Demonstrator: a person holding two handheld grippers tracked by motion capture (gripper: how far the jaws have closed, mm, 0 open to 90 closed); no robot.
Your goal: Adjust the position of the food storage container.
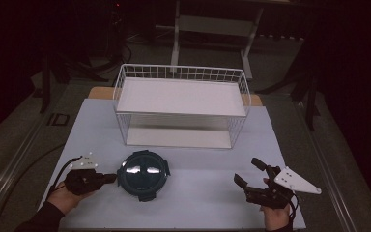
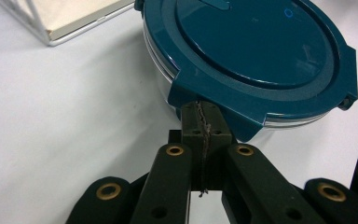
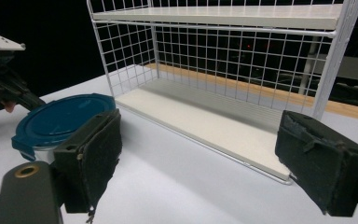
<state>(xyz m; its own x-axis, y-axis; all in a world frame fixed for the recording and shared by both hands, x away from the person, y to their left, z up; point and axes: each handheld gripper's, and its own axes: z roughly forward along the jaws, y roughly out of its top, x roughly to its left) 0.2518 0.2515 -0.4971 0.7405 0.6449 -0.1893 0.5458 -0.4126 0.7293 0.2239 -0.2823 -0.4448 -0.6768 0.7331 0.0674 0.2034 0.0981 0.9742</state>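
**A:** so what's going on at the surface (image 1: 183, 193) right now? I'm standing off to the side and can't quite see.

**B:** the left gripper (image 1: 110, 178) is sitting with its jaws pressed together, nothing between them; the tips are touching a corner tab on the rim of the round teal container (image 1: 143, 174), right under the lid edge; in the left gripper view the container (image 2: 256, 60) is lying straight ahead of the jaws and slightly to their right.

**A:** and the other hand?

**B:** the right gripper (image 1: 250, 172) is hanging well apart from it, on the right side of the surface; jaws are spread wide, holding nothing; so the left one is clearly the nearer.

**A:** long axis on the thing?

**B:** none really, it's round; just four little latch tabs sticking out; it's sitting in front of the white wire rack (image 1: 181, 104), between the rack and the person, not on either shelf.

**A:** any branding?

**B:** I'm seeing a small ring mark on the lid; no writing I can read.

**B:** my guess; the left one is nudging or lining up on that tab, so the tab's position relative to the jaws is what matters.
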